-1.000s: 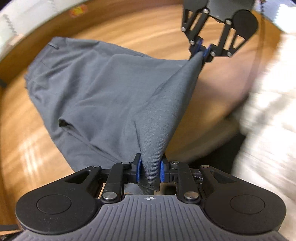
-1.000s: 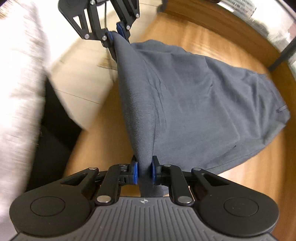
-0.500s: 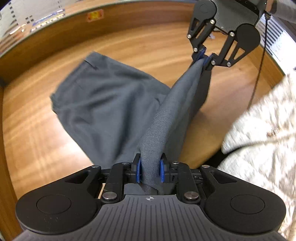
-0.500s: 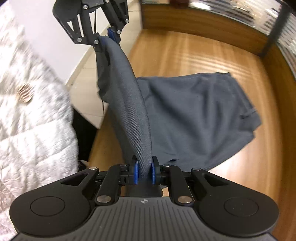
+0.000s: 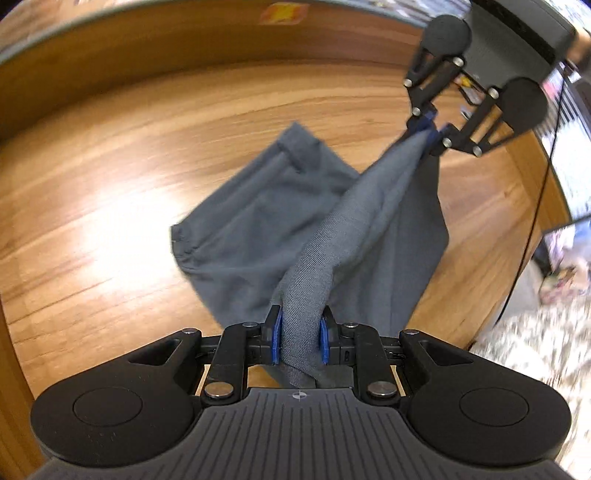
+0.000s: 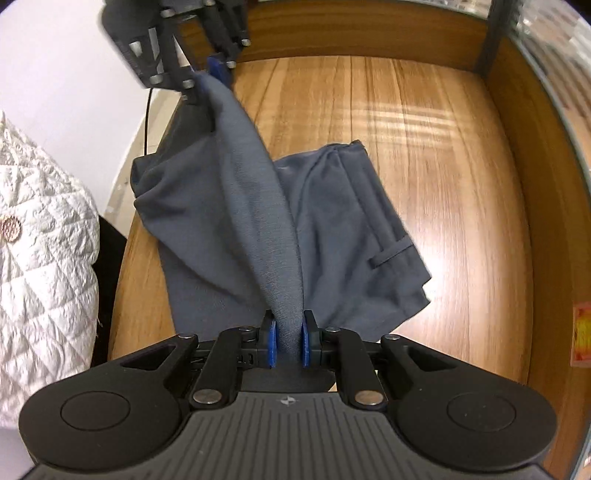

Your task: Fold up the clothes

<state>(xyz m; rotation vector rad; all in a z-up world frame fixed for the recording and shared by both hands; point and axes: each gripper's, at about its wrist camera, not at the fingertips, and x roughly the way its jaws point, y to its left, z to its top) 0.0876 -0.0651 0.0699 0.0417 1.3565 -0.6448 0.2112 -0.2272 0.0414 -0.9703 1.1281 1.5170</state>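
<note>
A grey pair of shorts lies partly on the wooden table, its waistband end with a belt loop resting flat. My left gripper is shut on one corner of the hem, and my right gripper is shut on the other corner. The edge between them is lifted and stretched taut above the table. The right gripper shows in the left wrist view, and the left gripper shows in the right wrist view.
The table has raised wooden walls at the back and side. An orange sticker sits on the wall. A person in a white quilted jacket stands at the table's near edge.
Both grippers have lifted the held edge and carried it over the table toward the waistband. The shorts have bunched shorter and less of them lies flat.
</note>
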